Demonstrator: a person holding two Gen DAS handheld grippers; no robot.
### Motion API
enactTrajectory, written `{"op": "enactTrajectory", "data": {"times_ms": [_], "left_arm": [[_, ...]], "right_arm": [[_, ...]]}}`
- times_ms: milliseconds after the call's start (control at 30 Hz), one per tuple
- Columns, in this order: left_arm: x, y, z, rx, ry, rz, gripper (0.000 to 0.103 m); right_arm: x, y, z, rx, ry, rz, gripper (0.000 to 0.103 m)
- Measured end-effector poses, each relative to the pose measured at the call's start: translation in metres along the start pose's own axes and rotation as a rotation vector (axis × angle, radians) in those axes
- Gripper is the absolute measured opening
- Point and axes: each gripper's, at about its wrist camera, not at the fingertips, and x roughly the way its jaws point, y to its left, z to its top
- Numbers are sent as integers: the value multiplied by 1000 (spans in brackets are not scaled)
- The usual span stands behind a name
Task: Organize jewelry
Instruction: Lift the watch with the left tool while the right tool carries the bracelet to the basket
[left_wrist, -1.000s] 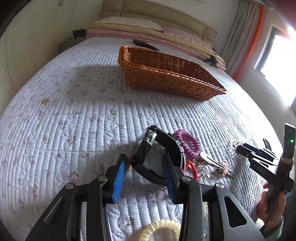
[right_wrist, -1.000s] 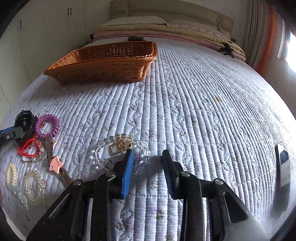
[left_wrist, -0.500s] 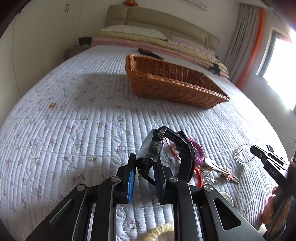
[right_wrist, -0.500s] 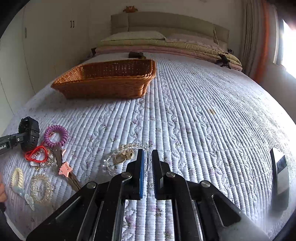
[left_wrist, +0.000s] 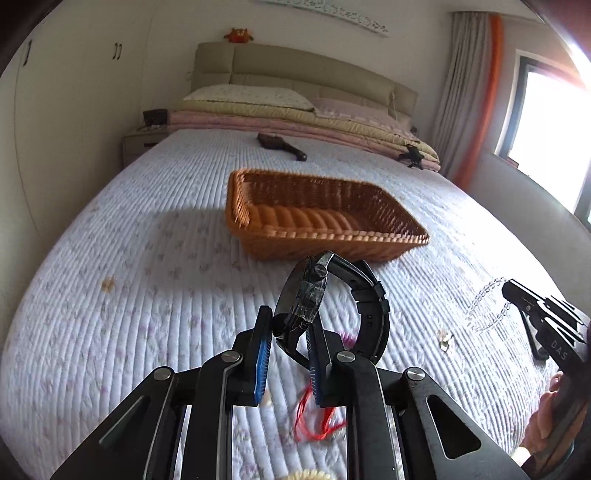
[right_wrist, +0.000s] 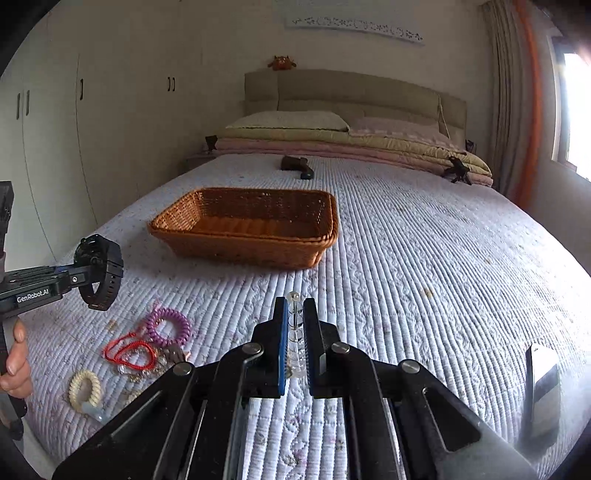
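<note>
My left gripper (left_wrist: 290, 334) is shut on a black wristwatch (left_wrist: 332, 299) and holds it above the quilt, short of the wicker basket (left_wrist: 317, 225); from the right wrist view the watch (right_wrist: 99, 271) hangs at the far left. My right gripper (right_wrist: 294, 323) is shut on a clear bead bracelet (right_wrist: 294, 317), lifted off the bed; the bracelet (left_wrist: 487, 306) dangles from it in the left wrist view. The basket (right_wrist: 251, 225) looks empty. On the quilt lie a purple coil band (right_wrist: 170, 326), a red cord bracelet (right_wrist: 129, 350) and a cream coil band (right_wrist: 85, 389).
A dark hairbrush (right_wrist: 297, 164) lies beyond the basket near the folded bedding (right_wrist: 351, 144). A phone-like slab (right_wrist: 543, 373) rests on the quilt at the right. A small gold charm (left_wrist: 445, 338) lies on the bed.
Both grippers closed and lifted: the left took the watch, the right the clear bead bracelet. Both now sit higher and nearer the basket.
</note>
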Motion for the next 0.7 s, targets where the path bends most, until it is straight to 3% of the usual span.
{"op": "enactTrajectory", "data": {"times_ms": [167, 333, 533, 700], "left_arm": [[17, -10, 50, 21, -27, -1, 18], [56, -11, 94, 5, -14, -8, 18], [133, -6, 126, -18, 71, 13, 18], [186, 2, 130, -25, 156, 52, 18]], "right_arm": [[13, 5, 51, -19, -69, 20, 10], [64, 10, 99, -11, -76, 28, 10], [162, 1, 126, 69, 52, 98, 10], [221, -8, 124, 148, 165, 143, 10]]}}
